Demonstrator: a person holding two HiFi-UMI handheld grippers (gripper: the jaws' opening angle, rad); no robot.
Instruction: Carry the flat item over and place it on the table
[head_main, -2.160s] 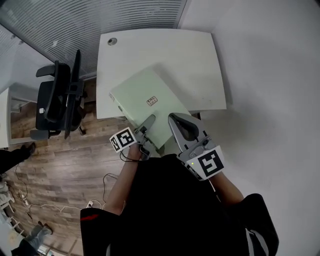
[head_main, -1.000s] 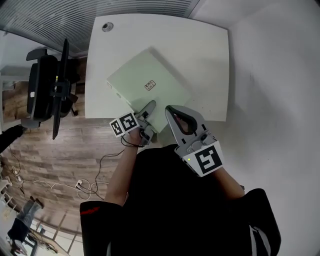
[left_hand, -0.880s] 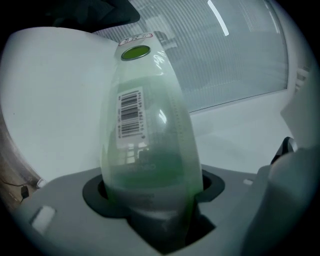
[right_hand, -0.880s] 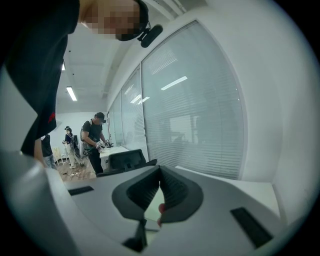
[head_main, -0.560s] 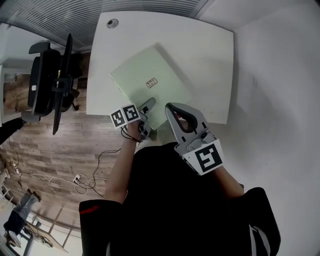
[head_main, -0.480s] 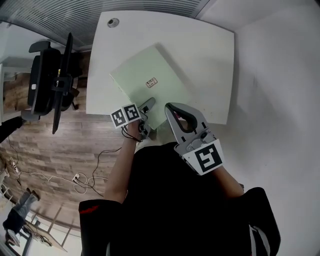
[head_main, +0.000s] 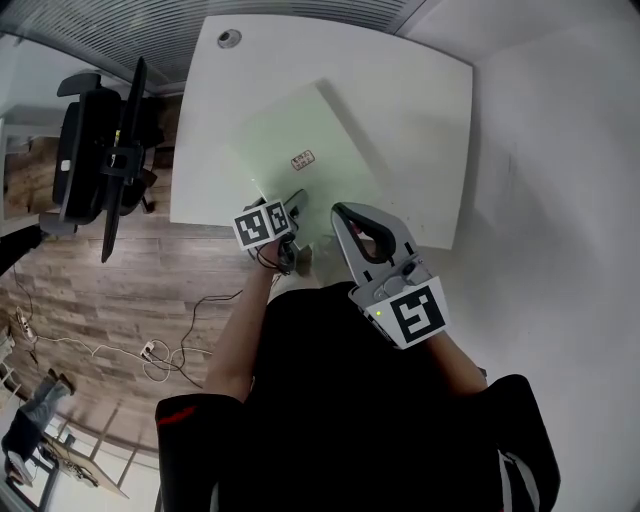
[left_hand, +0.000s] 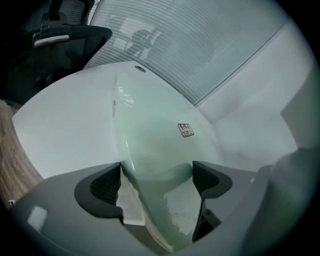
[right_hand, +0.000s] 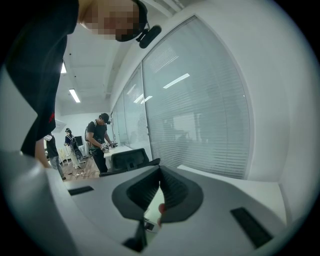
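A flat pale green item (head_main: 310, 150) with a small red-and-white label lies on the white table (head_main: 420, 90), with one corner at the near edge. My left gripper (head_main: 293, 222) is at that near corner. In the left gripper view its jaws (left_hand: 156, 172) are opening wide, and the item's corner (left_hand: 160, 145) sits between them with the pads off it. My right gripper (head_main: 340, 212) hovers just right of it over the table's near edge. Its jaws (right_hand: 159, 170) are shut with nothing between them.
A black office chair (head_main: 100, 150) stands on the wooden floor left of the table. A round cable hole (head_main: 229, 38) sits in the table's far left corner. Slatted glass runs behind the table, and a white wall stands at the right. People (right_hand: 100, 140) stand far off.
The left gripper's jaws have spread apart and let go of the green item, and the gripper has drawn back slightly toward me. The item rests on the table. The right gripper has barely moved.
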